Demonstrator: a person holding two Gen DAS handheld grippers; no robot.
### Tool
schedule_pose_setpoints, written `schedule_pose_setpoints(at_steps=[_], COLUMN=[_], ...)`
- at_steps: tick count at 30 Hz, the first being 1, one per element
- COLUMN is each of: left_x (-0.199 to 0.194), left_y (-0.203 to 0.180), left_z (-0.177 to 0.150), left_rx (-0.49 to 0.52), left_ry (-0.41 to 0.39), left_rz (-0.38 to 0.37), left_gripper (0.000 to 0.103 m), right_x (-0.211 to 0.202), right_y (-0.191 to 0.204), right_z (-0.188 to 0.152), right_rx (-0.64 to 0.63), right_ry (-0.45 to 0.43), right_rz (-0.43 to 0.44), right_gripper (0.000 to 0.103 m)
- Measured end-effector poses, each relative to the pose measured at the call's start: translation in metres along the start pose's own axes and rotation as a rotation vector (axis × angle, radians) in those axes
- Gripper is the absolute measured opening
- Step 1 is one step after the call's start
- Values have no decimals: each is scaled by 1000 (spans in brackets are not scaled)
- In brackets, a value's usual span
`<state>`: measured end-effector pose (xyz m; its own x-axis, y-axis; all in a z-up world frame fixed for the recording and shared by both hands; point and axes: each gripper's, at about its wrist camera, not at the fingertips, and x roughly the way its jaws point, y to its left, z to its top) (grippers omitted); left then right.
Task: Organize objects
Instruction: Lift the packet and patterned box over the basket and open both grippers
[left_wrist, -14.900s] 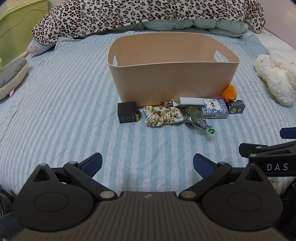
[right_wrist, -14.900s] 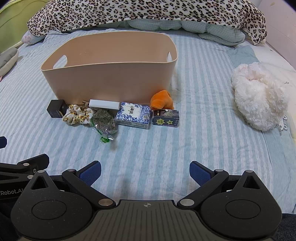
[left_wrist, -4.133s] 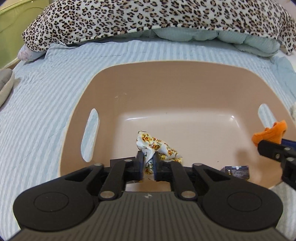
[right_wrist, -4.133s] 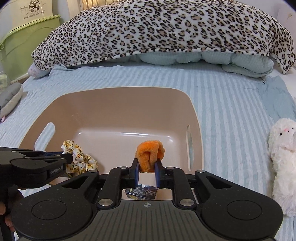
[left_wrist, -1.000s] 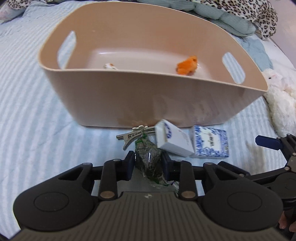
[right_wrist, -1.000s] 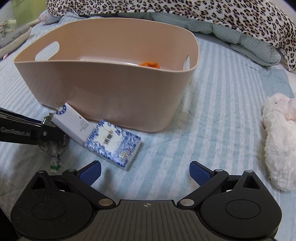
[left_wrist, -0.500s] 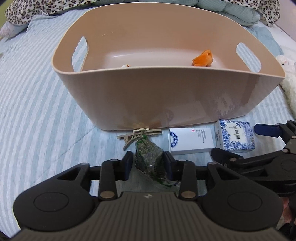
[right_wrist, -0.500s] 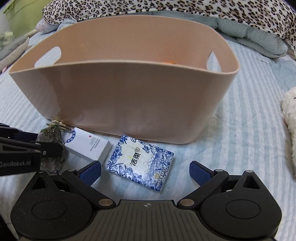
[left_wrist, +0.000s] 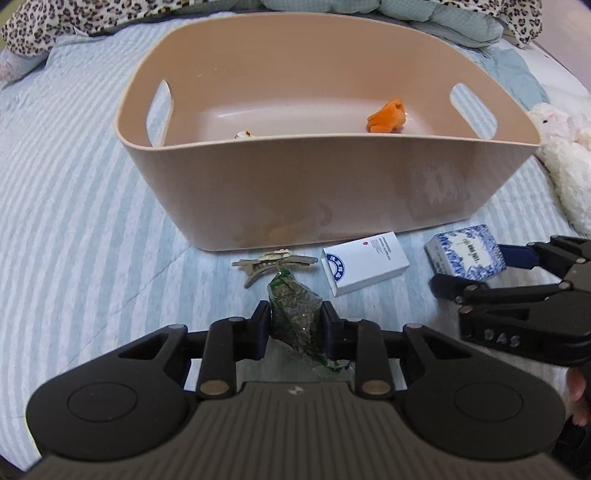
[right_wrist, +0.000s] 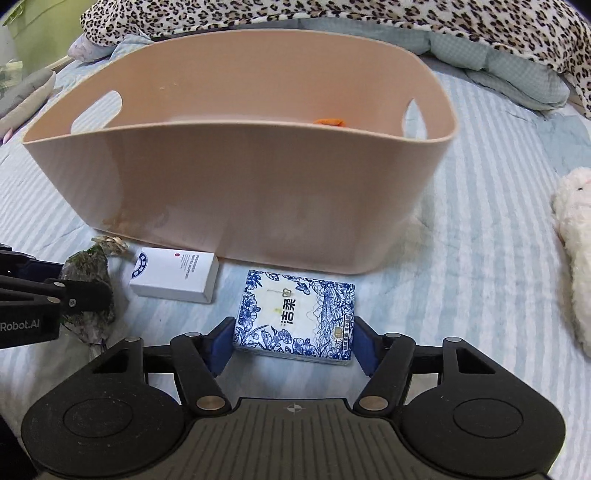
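Left gripper (left_wrist: 295, 325): I've just pinched tighter on the herb packet (left_wrist: 295, 317), on the bed at 6 o'clock of the bin (left_wrist: 325, 192)
Right gripper (right_wrist: 293, 345): jaws just narrowed around the tissue pack (right_wrist: 295, 314); contact looks likely, I can't confirm
Meaning: both lifts into the bin come next

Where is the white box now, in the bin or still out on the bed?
Out. The white box lies flat on the striped bedspread in front of the bin, between the green packet and the tissue pack.
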<state>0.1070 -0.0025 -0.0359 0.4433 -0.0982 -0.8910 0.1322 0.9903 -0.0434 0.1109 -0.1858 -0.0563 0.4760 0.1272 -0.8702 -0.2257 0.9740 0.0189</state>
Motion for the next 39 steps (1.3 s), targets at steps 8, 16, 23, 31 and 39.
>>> schedule_pose_setpoints(at_steps=[8, 16, 23, 31, 39], left_x=[-46, -91, -118, -116, -63], left_y=[-1, -9, -11, -17, -24], left_z=[0, 7, 22, 55, 81], left_rx=[33, 23, 4, -9, -8], left_ry=[-144, -278, -428, -562, -559], left_rz=[47, 64, 90, 130, 184], left_gripper=[30, 30, 30, 29, 29], right_x=[-53, -103, -134, -128, -93], right_y=[-5, -3, 4, 5, 3], right_z=[4, 8, 20, 52, 84], right_rx=[-1, -29, -51, 10, 46], right_ry=[-122, -252, -418, -464, -450], right_rz=[24, 58, 30, 40, 13], right_gripper=[62, 62, 62, 62, 62])
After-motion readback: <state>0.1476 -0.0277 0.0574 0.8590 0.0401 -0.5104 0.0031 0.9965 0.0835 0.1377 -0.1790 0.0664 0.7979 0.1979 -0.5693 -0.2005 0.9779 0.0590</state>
